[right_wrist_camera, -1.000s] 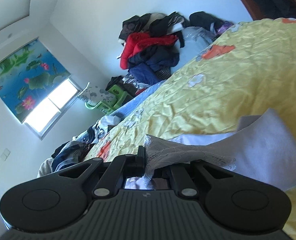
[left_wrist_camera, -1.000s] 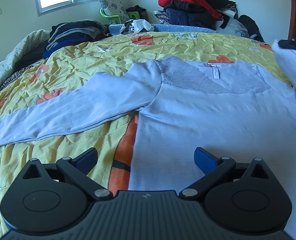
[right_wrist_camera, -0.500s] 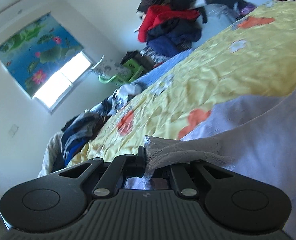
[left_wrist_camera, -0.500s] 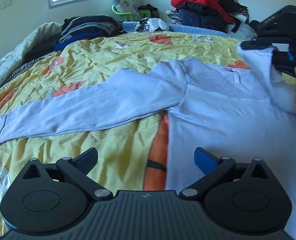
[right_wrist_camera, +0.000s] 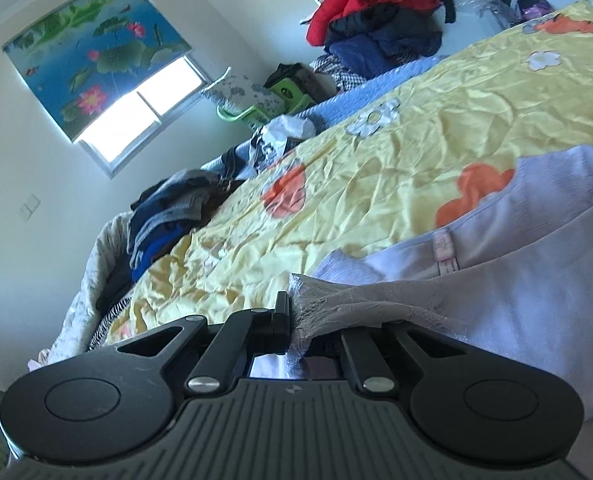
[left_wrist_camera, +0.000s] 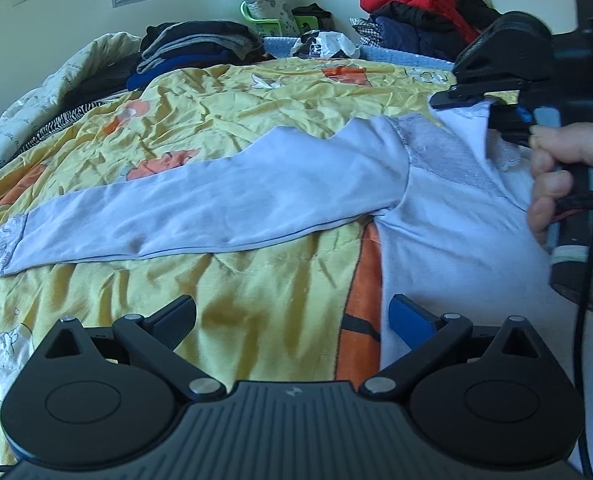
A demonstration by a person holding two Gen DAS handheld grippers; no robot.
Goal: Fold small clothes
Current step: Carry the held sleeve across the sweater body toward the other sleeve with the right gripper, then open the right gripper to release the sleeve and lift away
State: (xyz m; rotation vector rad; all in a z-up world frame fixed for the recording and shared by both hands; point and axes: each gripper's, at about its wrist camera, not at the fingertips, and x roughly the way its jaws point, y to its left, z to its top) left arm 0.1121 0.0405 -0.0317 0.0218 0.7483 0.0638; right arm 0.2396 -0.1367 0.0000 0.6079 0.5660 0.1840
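Yellow bedspread | left gripper low, jaws apart | right gripper tilted, clamping shirt lace cuff

The shirt was pale lavender with grey lace panels. The bedspread was yellow with orange and white flowers. The window blind showed pink lotuses on blue. Both tools were black.

You get daylight from the window — blown out there; fisheye bends edges, corners vignette dark, right side soft.
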